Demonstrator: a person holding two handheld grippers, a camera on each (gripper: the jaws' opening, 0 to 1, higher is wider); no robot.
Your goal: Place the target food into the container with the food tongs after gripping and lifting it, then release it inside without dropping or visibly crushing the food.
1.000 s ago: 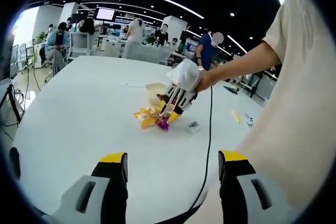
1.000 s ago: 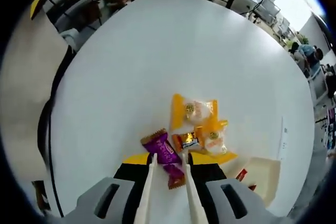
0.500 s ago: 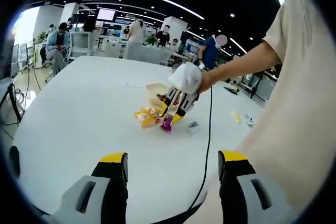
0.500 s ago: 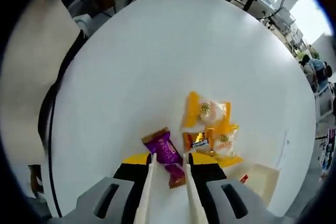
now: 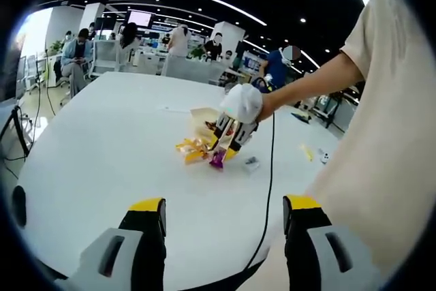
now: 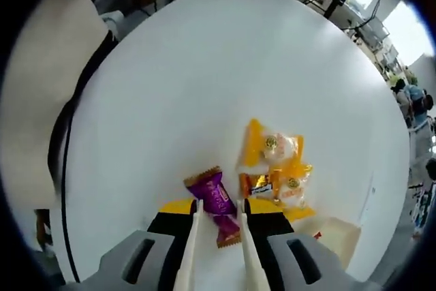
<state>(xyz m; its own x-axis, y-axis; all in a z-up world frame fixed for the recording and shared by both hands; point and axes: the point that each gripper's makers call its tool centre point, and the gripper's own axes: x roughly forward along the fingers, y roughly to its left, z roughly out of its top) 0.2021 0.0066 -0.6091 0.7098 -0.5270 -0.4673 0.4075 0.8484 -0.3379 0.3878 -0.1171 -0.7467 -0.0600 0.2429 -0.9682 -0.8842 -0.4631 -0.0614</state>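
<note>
My right gripper [image 6: 219, 209] is shut on white food tongs [image 6: 193, 238], whose tips pinch a purple wrapped candy [image 6: 215, 195] just above the white table [image 6: 177, 80]. In the left gripper view a gloved hand holds that right gripper [image 5: 231, 134], with the purple candy [image 5: 216, 160] hanging at the tongs' tip beside a pile of orange packets [image 5: 192, 148]. The cream container [image 6: 338, 232] lies to the lower right in the right gripper view; the same container [image 5: 201, 116] lies beyond the pile. My left gripper [image 5: 225, 210] stands open and holds nothing, low over the near table.
Orange snack packets [image 6: 272, 148] and a small orange candy [image 6: 257, 185] lie ahead of the tongs. A black cable [image 5: 272, 168] runs down from the right gripper. Small items [image 5: 251, 163] lie on the table's right. The person's body fills the right side; people and desks stand behind.
The right gripper with the tongs and purple candy has drifted slightly right and a little higher off the table. The candy stays pinched. My left gripper has not moved.
</note>
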